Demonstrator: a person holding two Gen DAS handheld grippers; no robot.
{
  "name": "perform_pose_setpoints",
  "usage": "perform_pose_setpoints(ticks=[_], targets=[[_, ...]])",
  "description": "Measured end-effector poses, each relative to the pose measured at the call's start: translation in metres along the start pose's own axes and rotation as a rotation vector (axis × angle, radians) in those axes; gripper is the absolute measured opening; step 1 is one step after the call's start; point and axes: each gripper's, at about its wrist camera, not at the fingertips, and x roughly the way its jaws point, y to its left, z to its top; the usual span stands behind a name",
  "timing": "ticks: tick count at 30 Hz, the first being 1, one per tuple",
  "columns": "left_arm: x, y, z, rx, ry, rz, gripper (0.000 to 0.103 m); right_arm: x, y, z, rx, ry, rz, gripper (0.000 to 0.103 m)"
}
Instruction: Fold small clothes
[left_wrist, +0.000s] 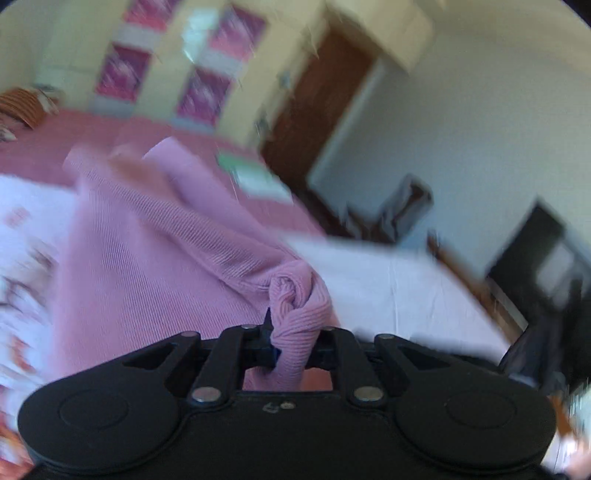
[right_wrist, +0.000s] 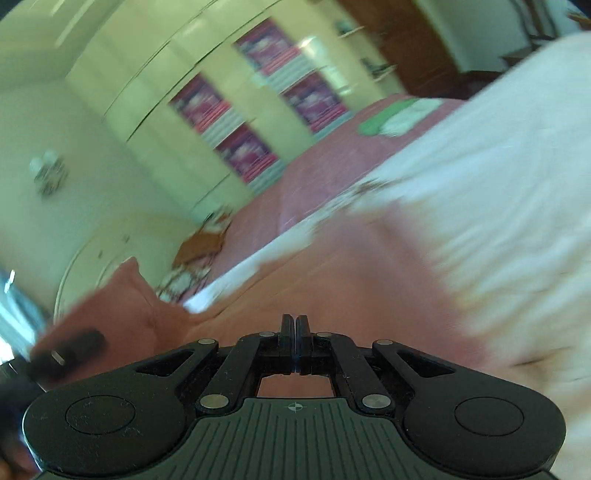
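In the left wrist view my left gripper (left_wrist: 295, 328) is shut on a bunched corner of a pink ribbed garment (left_wrist: 147, 266). The cloth twists between the fingers and stretches away to the upper left, lifted off the bed. In the right wrist view my right gripper (right_wrist: 295, 325) is shut, pads together, with nothing visibly between them. It hovers over the blurred pink garment (right_wrist: 351, 280) on a white sheet (right_wrist: 498, 184). At the left edge a dark blurred shape (right_wrist: 70, 350) lies by a raised part of the pink cloth.
The white sheet (left_wrist: 388, 280) lies over a pink bedspread (left_wrist: 48, 147). A green and white folded item (left_wrist: 255, 173) sits further back on the bed. An orange pillow (left_wrist: 18, 107), a cream wardrobe (left_wrist: 166, 74), a brown door (left_wrist: 317, 96) and dark furniture (left_wrist: 535, 251) stand around.
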Motion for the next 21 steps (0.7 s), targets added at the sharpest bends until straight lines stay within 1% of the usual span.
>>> perform_pose_setpoints(ticks=[1,2,3,4,6,7,8,10,11,12,13,14,15,16,17,19,21], targets=[[0.025,-0.011,-0.01,0.03,0.067,0.004,0.012,-0.013,-0.014,0.008,0.034,-0.009,-0.009,0.0],[0.045,-0.021,-0.019,0.055,0.125,0.006,0.016,-0.026,-0.029,0.015,0.06,-0.014,-0.013,0.0],[0.059,-0.031,-0.028,0.074,0.173,-0.002,0.026,-0.037,-0.04,0.021,0.073,-0.014,-0.016,0.006],[0.062,-0.04,-0.035,0.091,0.176,-0.001,0.041,-0.046,-0.048,0.025,0.079,-0.016,-0.022,0.031],[0.047,-0.051,-0.042,0.132,0.114,-0.012,0.058,-0.066,-0.058,0.031,0.073,-0.046,-0.04,0.073],[0.035,-0.05,-0.042,0.126,0.085,-0.016,0.06,-0.074,-0.06,0.033,0.061,-0.059,-0.021,0.073],[0.023,-0.045,-0.04,0.106,0.061,-0.017,0.062,-0.079,-0.06,0.036,0.055,-0.049,0.002,0.073],[-0.004,-0.025,-0.034,0.04,-0.017,0.001,0.067,-0.081,-0.056,0.039,0.049,-0.028,0.044,0.072],[-0.019,-0.012,-0.032,0.006,-0.071,0.044,0.069,-0.079,-0.051,0.038,0.036,-0.017,0.063,0.072],[-0.027,0.001,-0.027,-0.013,-0.107,0.111,0.072,-0.076,-0.046,0.037,0.023,-0.003,0.078,0.072],[-0.032,0.017,-0.023,-0.026,-0.125,0.185,0.071,-0.067,-0.038,0.035,0.007,0.022,0.092,0.072],[-0.034,0.032,-0.02,-0.043,-0.12,0.242,0.07,-0.058,-0.03,0.031,-0.007,0.048,0.095,0.072],[-0.034,0.046,-0.018,-0.077,-0.109,0.28,0.067,-0.048,-0.024,0.028,-0.022,0.075,0.099,0.072],[-0.033,0.059,-0.019,-0.108,-0.1,0.291,0.064,-0.037,-0.019,0.023,-0.04,0.105,0.099,0.067],[-0.033,0.07,-0.02,-0.137,-0.089,0.302,0.064,-0.027,-0.014,0.02,-0.058,0.145,0.087,0.064],[-0.027,0.082,-0.026,-0.156,-0.049,0.327,0.066,-0.008,-0.009,0.014,-0.082,0.221,0.047,0.047],[-0.027,0.093,-0.035,-0.178,-0.013,0.321,0.066,-0.001,-0.01,0.006,-0.075,0.253,0.031,0.046]])
